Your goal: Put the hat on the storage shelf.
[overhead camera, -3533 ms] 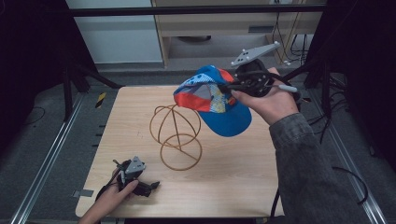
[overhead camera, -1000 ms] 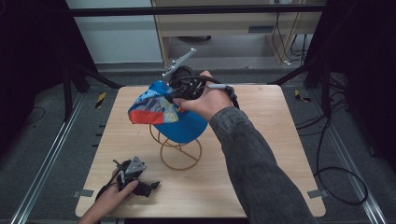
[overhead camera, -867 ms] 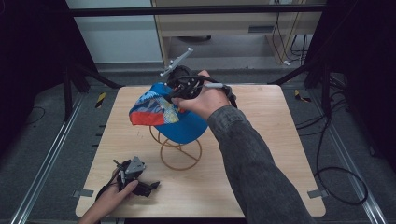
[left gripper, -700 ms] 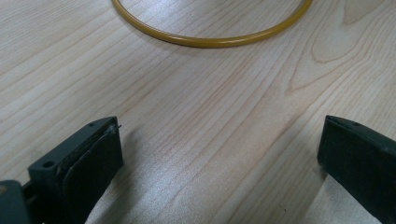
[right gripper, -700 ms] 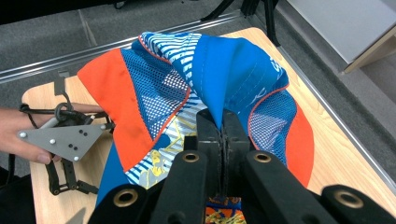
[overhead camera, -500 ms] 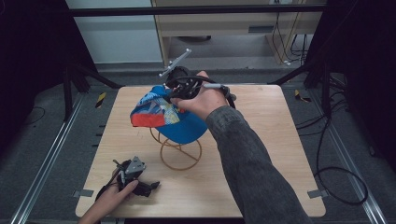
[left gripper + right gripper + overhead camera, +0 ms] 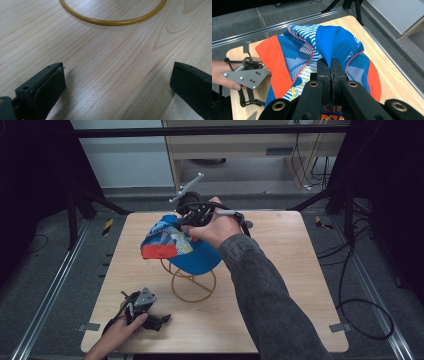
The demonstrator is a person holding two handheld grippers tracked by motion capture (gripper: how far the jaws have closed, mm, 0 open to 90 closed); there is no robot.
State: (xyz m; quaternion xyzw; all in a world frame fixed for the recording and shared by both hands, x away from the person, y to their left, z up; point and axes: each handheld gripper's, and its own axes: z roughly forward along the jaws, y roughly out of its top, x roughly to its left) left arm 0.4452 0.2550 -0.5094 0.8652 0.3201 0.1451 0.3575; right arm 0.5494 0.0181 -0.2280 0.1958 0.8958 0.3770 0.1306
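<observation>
A blue, orange and white patterned cap (image 7: 180,247) (image 7: 332,42) rests over the top of a gold wire stand (image 7: 192,282) in the middle of the wooden table. My right gripper (image 7: 192,217) (image 7: 330,66) is shut on a pinched fold of the cap's blue crown. Near the table's front left, my left gripper (image 7: 162,320) (image 7: 117,85) lies low on the wood, open, with bare table between its jaws. The stand's gold base ring (image 7: 112,21) curves just ahead of it.
The wooden table (image 7: 280,270) has free surface to the right and front of the stand. Metal rails (image 7: 45,295) run along both sides of it on a grey floor. A cabinet (image 7: 240,145) stands behind, and cables (image 7: 360,310) trail at right.
My right gripper carried the cap from the table's right side leftward and down onto the wire stand. The left gripper stayed where it was.
</observation>
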